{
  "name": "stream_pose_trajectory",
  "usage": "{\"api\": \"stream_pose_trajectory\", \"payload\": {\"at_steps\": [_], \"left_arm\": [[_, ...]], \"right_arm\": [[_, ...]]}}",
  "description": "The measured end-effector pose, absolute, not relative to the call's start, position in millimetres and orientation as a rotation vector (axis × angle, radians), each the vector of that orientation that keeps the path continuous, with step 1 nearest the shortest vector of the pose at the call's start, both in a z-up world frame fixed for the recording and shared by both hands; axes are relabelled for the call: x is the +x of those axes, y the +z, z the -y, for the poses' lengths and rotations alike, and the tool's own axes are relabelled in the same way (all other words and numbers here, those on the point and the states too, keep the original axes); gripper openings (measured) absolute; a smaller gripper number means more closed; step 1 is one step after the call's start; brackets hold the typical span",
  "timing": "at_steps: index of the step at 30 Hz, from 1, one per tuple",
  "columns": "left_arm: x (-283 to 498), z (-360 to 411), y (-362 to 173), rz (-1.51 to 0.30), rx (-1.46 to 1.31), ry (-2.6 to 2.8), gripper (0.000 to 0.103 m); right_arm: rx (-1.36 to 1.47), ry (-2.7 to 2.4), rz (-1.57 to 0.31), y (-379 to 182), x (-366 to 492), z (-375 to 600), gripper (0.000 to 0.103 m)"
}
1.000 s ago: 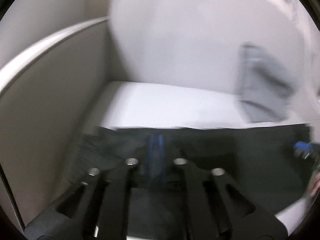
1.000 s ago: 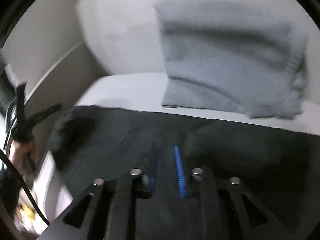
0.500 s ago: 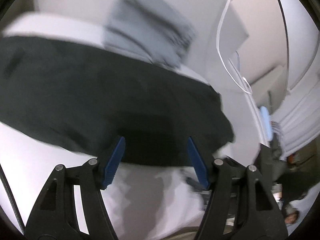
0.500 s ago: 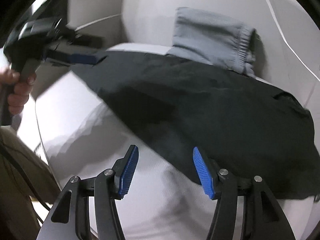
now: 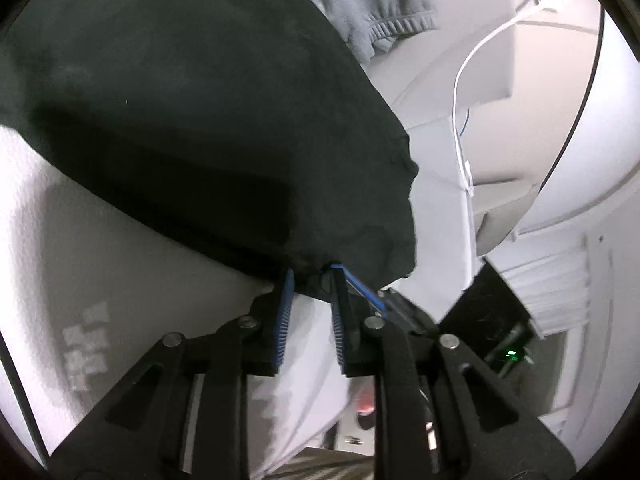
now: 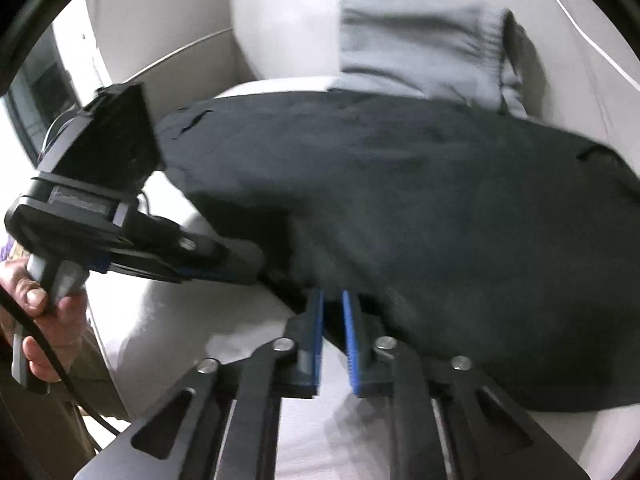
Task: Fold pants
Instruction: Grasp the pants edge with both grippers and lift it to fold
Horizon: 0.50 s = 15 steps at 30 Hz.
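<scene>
Pants: dark, lying spread on the white bench, long axis running left-right, already doubled by the look of the thick near edge. Grey garment propped behind them at the far side, its hem touching or overlapping the far edge.

Left tongs: narrowed onto the near hem, fabric pinched between the blue pads. Right tongs: also nearly closed, near edge of the pants between the pads. In the left view the right tongs' tips sit just beside the left ones, so both grips are close together on the same near edge.

Handling, my read:
- Soft, limp, light. No stiffness, so it sags and drapes between grips.
- Matte woven cloth, not slippery; ribbed pads should hold.
- Not fragile; squeeze hard is fine.
- Layers may separate: pinch deep enough to catch all plies, not just the top one.
- Best holds: hem or waistband corners, spaced apart along the edge. Grips this close will let the outer ends droop when lifted.
</scene>
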<state>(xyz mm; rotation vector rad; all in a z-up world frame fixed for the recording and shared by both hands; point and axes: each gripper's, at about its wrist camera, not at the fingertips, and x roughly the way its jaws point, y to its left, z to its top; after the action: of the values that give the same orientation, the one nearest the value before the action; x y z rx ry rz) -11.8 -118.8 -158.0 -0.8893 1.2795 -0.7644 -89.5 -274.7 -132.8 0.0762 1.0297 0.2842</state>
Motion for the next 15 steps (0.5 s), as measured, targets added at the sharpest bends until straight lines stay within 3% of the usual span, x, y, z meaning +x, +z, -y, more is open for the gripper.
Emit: {"api": "stream_pose_trajectory", "payload": {"at_steps": [3, 13, 15], "left_arm": [[-10, 111, -156, -1.285, -0.992, -0.781, 0.055], [-6, 111, -149, -1.278, -0.973, -0.766, 0.056], [-6, 113, -151, -1.285, -0.976, -0.773, 0.056]], "right_arm": [[0.075, 0.277, -1.013, -127, -92, 277, 0.004], [-0.062, 0.345, -1.024, -130, -104, 260, 0.012], [-0.103, 0.363, -1.015, -129, -107, 255, 0.023]]}}
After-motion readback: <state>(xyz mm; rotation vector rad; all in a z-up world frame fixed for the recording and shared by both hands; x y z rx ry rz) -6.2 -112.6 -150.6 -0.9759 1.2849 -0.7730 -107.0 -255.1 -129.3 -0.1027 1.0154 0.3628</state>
